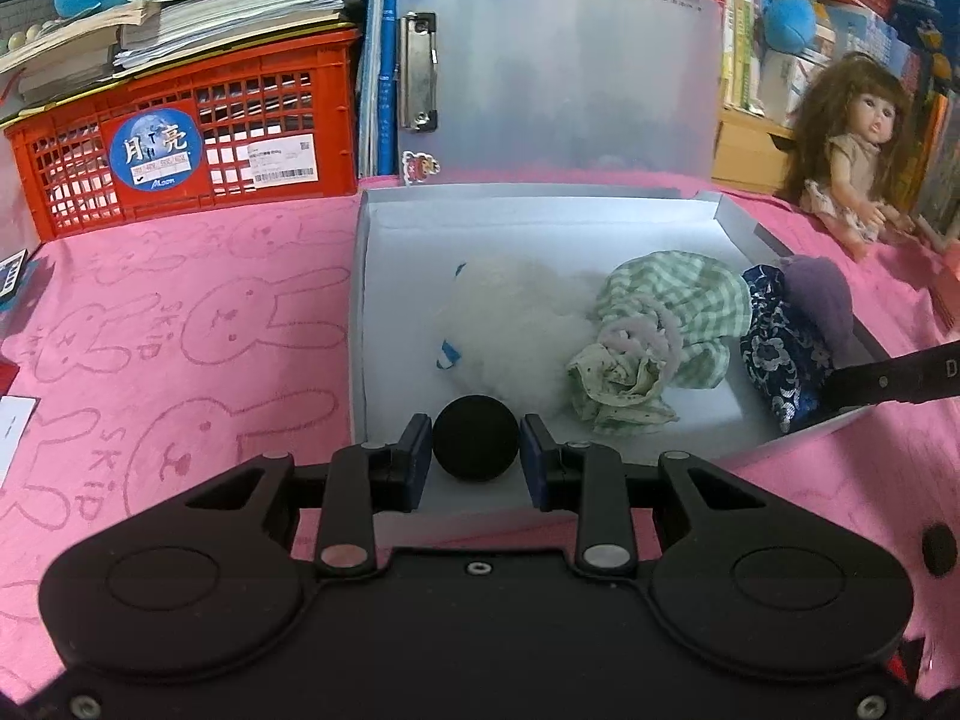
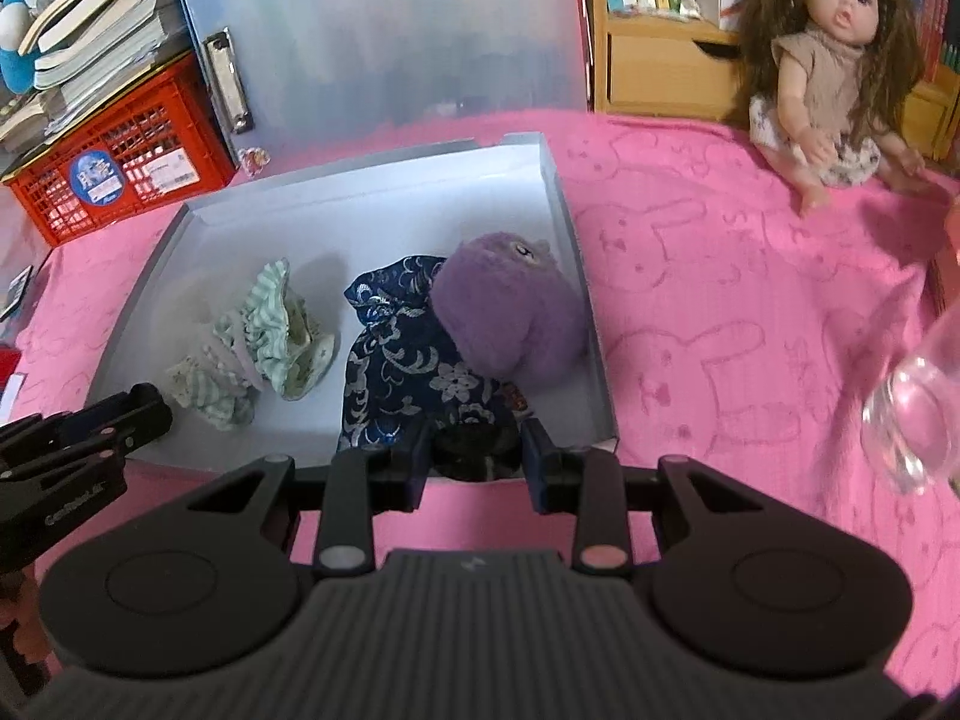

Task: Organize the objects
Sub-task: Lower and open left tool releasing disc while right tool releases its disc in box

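An open grey box (image 1: pixel 360 312) lies on the pink cloth, also in the right wrist view (image 2: pixel 570 228). Inside lie a white plush (image 1: pixel 510 324), a green checked cloth bundle (image 1: pixel 654 324) (image 2: pixel 264 336), a blue floral pouch (image 1: pixel 780 348) (image 2: pixel 408 360) and a purple plush (image 1: pixel 822 294) (image 2: pixel 510 306). My left gripper (image 1: pixel 476 447) is shut on a black ball (image 1: pixel 476 444) above the box's near edge. My right gripper (image 2: pixel 476 450) is shut on a small dark object (image 2: pixel 471 450) at the box's near right corner, against the pouch.
A red crate (image 1: pixel 180 144) with stacked books stands back left. The box's translucent lid (image 1: pixel 570 72) stands upright behind it. A doll (image 2: pixel 840 60) sits at the back right by a bookshelf. A clear glass (image 2: pixel 918 420) is at the right edge.
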The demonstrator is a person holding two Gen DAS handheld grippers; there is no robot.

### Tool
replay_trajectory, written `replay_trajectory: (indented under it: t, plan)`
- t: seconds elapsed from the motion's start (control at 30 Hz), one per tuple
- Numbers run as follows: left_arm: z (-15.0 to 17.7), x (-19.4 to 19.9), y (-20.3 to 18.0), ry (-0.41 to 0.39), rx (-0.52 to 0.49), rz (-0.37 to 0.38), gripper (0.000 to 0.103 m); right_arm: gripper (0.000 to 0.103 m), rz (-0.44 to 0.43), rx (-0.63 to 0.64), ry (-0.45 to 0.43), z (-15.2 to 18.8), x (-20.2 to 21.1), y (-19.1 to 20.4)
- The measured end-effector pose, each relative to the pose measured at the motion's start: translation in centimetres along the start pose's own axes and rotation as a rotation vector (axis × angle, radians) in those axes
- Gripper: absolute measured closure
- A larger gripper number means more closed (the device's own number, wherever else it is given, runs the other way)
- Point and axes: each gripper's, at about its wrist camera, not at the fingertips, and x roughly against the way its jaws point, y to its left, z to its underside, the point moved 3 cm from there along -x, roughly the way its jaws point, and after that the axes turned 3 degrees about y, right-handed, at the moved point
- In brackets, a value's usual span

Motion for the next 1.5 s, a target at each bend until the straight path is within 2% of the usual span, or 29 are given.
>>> replay_trajectory:
  t: [0.3,0.53,0.77,1.07,1.5]
  plan:
    - [-0.4,-0.5,-0.3,0.020,0.037,0.046,0.073,0.067,-0.022,-0.013,0.026,0.3,0.4,0.0]
    - [-1.2,-1.9,-0.7,0.019,0.046,0.033,0.073,0.067,-0.033,-0.017,0.021,-0.1,0.3,-0.2]
    - [-0.9,-2.0,-1.0,-0.001,-0.011,0.012,0.072,0.067,-0.043,-0.021,0.019,-1.5,-0.5,0.4]
    - [-1.5,-2.2,-0.6,0.010,0.026,0.019,0.072,0.066,-0.051,-0.015,0.017,-2.9,-2.4,1.7]
    - [-2.7,-3.5,-0.3,0.003,0.069,0.004,0.072,0.066,-0.009,0.004,-0.029,-3.9,-3.5,1.8]
